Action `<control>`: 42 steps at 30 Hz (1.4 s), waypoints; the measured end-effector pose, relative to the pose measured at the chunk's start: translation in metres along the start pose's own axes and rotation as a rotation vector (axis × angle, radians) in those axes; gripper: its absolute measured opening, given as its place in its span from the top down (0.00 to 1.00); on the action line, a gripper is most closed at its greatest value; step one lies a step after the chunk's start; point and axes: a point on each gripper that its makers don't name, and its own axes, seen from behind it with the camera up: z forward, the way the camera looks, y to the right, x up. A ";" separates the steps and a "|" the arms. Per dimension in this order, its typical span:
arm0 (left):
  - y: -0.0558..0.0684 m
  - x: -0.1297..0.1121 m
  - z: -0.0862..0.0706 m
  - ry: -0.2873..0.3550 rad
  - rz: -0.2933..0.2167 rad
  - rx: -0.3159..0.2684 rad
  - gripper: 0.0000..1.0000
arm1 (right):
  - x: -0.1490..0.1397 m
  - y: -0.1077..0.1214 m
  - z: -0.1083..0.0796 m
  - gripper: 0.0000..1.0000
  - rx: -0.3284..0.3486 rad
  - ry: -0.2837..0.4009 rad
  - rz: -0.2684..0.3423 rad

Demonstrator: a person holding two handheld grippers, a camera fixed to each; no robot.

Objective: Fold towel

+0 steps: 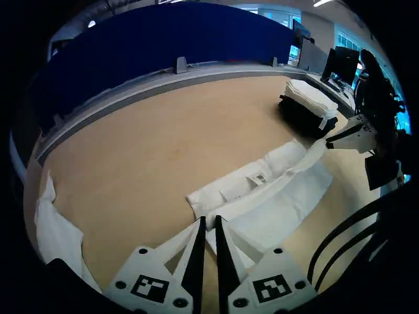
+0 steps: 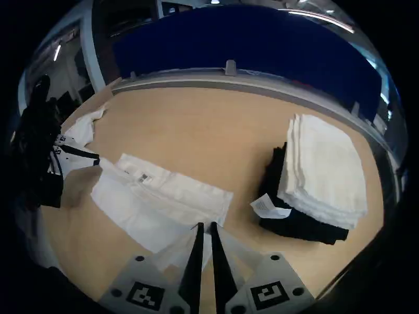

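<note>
Pale wooden desk runs out to a blue partition on the far side; in the left gripper view the towel lies long across the middle right of it, one strip with a label folded over at its far edge; the left gripper has its fingers pressed nearly together, the towel's near corner pinched between them; at the far right the right gripper meets the towel's other end; a stack of folded towels sits beyond it, and a loose white cloth lies at the near left

In the right gripper view the towel stretches away to the left; the right gripper's fingers are closed to a thin slit with white fabric caught in it; the left gripper is at the far left end; the stack stands just right of the towel, apart from it

Both ends look held, so the fold probably goes best if both pinches stay firm, the two corners rise level and travel together, the edge is kept lightly taut so it lands square on the far edge, and neither gripper lets go before the cloth lies flat, clear of the stack
</note>
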 end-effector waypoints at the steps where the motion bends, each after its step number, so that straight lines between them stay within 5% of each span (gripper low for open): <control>1: -0.001 0.000 0.001 0.001 -0.001 0.003 0.86 | 0.000 0.000 0.002 0.90 -0.003 0.001 0.002; 10: -0.009 0.005 0.006 0.013 0.010 0.043 0.59 | 0.004 0.006 0.007 0.84 -0.042 0.010 0.003; 16: -0.013 0.008 0.001 0.032 0.014 0.057 0.43 | 0.008 0.009 0.002 0.41 -0.058 0.032 0.003; 26: -0.009 0.007 -0.007 0.041 -0.001 0.050 0.09 | 0.006 0.009 -0.006 0.18 -0.053 0.045 0.013; 34: -0.011 0.006 -0.013 0.051 0.003 0.071 0.08 | 0.006 0.009 -0.007 0.10 -0.048 0.048 0.008; 42: -0.024 0.005 -0.031 0.079 -0.049 0.127 0.08 | 0.003 0.002 -0.010 0.10 -0.020 0.042 -0.020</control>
